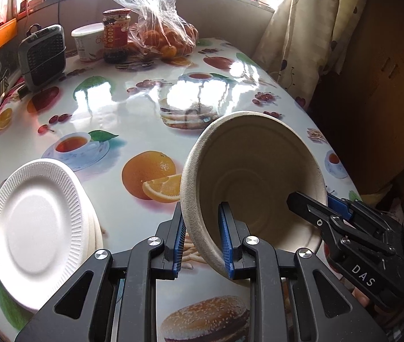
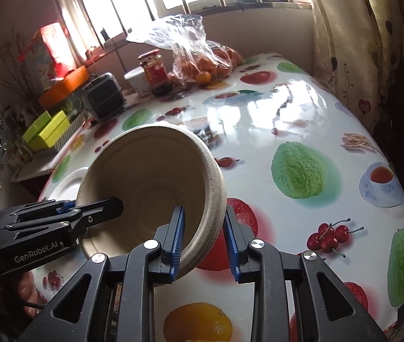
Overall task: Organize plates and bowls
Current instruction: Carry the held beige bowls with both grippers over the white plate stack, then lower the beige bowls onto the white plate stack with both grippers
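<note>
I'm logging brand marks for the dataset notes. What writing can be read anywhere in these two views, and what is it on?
"DAS": on the right tool, seen from the left wrist view.
"GenRobot.AI": on the left tool, seen from the right wrist view.
Red label on the jar: printed, but too blurred to read.
White tub: faint print, unreadable.
Bowl and plates: no text.

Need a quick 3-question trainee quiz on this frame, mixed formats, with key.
1. True or false: the bowl lies flat on the table.
2. Left claw and right claw: how many pinch the bowl's rim? A) none B) one C) both
3. Fill in: in the left wrist view, the white plates sit to the bowl's ___.

Key: 1 false, it is tilted and lifted. 2 C. 3 left.
</note>
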Demonstrator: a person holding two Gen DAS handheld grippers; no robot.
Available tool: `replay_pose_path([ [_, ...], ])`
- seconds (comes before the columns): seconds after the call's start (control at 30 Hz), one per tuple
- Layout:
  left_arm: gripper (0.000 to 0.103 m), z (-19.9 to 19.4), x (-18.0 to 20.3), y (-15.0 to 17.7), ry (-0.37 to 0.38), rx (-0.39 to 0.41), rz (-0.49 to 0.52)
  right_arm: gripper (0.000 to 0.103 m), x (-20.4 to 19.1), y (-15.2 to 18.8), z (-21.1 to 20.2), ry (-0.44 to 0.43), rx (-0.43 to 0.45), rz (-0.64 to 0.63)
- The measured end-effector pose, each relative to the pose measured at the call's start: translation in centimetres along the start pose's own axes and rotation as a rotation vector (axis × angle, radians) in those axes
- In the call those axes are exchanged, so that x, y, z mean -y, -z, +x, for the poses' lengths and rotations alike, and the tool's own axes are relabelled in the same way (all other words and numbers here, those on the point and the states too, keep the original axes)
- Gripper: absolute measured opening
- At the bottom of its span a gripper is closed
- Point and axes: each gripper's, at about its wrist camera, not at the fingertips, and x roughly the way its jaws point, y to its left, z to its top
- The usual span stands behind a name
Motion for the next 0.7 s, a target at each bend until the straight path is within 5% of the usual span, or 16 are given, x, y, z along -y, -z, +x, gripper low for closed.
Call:
replay_pose_path([
  [0.7, 0.024, -4.2, -6.5, 1.0, -0.115, 0.065, -0.126, 0.026, -7.6, -1.9, 2.4, -0.12, -0.026, -0.139],
])
